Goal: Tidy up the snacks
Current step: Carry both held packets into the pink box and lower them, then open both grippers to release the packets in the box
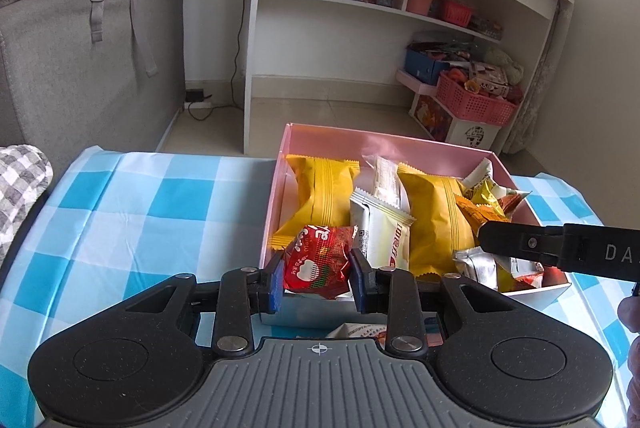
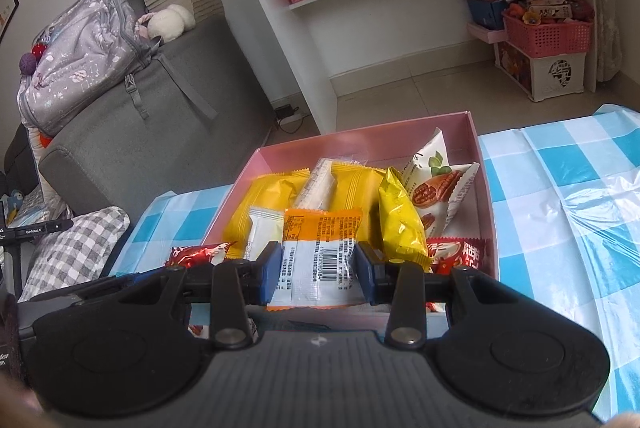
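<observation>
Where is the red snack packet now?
In the left wrist view, the red snack packet sits between the left gripper fingers, above the pink box near-left corner.

Pink box (image 1: 384, 141), open top, sits on the blue-check cloth, packed with snacks. Two yellow pillow packs (image 1: 324, 195) and (image 1: 434, 220) lie flat toward the back, clear-wrapped bar (image 1: 386, 179) wedged between them. White sachet (image 1: 384, 236) overlaps both, tilted. Glossy yellow pouch (image 2: 400, 220) stands on edge at the right, white nut packet (image 2: 436, 183) leaning on the right wall behind it. Red wrapper (image 2: 460, 254) flat in the near right corner. Red crinkly packet (image 1: 318, 262) is up off the contents at the near left edge, clamped at both sides. Orange-and-white packet (image 2: 320, 256), barcode side up, is likewise clamped over the near wall.
</observation>
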Available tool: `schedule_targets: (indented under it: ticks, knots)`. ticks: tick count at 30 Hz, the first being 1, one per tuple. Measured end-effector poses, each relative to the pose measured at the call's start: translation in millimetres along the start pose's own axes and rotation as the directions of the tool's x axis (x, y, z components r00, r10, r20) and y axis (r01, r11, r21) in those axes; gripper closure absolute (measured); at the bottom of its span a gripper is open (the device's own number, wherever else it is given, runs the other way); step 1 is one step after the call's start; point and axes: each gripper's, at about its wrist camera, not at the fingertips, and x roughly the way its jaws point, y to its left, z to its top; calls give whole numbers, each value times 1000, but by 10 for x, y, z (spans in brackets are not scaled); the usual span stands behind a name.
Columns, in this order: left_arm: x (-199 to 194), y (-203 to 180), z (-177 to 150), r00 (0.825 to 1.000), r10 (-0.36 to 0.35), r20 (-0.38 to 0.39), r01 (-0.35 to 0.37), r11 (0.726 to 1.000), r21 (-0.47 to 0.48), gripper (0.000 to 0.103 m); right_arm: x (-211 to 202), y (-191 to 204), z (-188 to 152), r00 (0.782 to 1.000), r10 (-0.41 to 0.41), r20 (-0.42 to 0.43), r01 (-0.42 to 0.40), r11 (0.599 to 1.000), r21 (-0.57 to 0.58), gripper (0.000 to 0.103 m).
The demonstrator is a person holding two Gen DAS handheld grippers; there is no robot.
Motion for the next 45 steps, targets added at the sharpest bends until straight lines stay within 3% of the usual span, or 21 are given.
schedule_targets:
  ticks: [8,16,21,25,33,35,45]
  knots:
    - [180,37,6,1000,19,-8,-19,999,-36,73,162,36,14,999,-30,29,30,999,18,66]
    - [230,42,7,1000,11,-8,-11,999,-44,73,228,72,-33,992,-117,52,120,992,-46,66]
    - [208,27,9,1000,4,-2,-4,999,-36,66,194,45,-19,993,-105,61,106,994,-29,59]
    - [182,16,7,1000,-2,-8,2,1000,-25,50,159,65,8,993,-97,62,99,994,-36,56]
    - [38,-55,-33,1000,-14,-14,14,1000,27,34,44,85,20,993,-100,61,104,993,-55,42]
    - [-22,-77,-47,1000,-11,-11,11,999,48,26,10,70,20,993,-101,53,104,993,-52,40]
    - [-305,-95,-145,1000,-20,-12,21,995,93,18,-177,86,-61,993,-114,29,116,989,-89,28]
